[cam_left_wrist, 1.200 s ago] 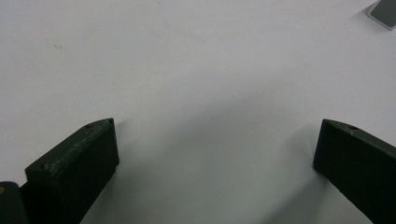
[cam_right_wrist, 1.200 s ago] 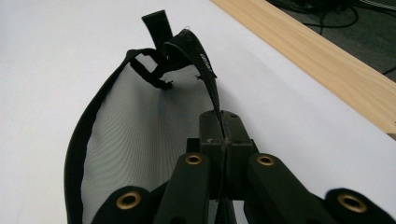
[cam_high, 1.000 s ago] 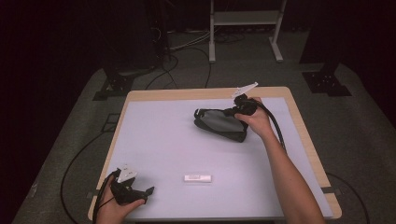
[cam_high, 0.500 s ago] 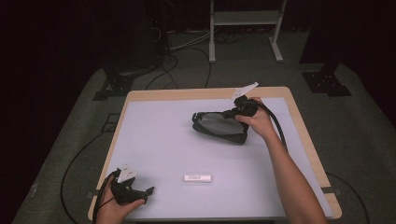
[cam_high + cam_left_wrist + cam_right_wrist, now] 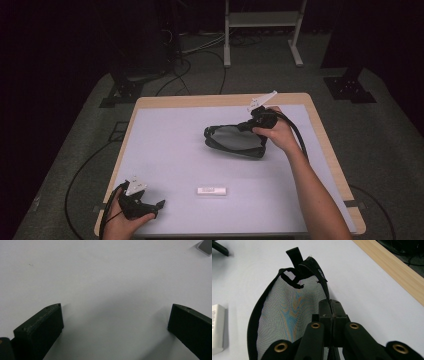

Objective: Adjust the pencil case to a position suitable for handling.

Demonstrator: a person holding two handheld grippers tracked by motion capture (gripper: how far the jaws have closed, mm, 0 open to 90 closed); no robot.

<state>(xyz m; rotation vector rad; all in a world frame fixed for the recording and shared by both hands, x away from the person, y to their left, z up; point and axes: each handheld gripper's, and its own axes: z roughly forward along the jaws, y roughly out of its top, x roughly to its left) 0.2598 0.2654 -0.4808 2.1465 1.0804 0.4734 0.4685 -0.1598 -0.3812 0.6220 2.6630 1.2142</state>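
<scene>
A black mesh pouch (image 5: 232, 141) lies at the middle right of the white table mat, its mouth held open. My right gripper (image 5: 246, 126) is shut on the pouch's zippered top edge and holds that edge a little above the mat. In the right gripper view the jaws (image 5: 331, 306) pinch the zipper band, and the mesh side (image 5: 287, 312) spreads out to the left with a black pull tab (image 5: 294, 255) at the far end. My left gripper (image 5: 156, 205) rests open at the front left corner, with bare mat between its fingers (image 5: 40, 325).
A small white box (image 5: 211, 190) lies on the mat near the front middle, also at the left edge (image 5: 217, 327) of the right gripper view. The wooden table rim (image 5: 320, 130) runs close to the right of the pouch. Cables and stands sit on the floor beyond.
My right gripper has risen slightly with the pouch's top edge, and the pouch's mouth has spread wider. The left gripper has stayed in place.
</scene>
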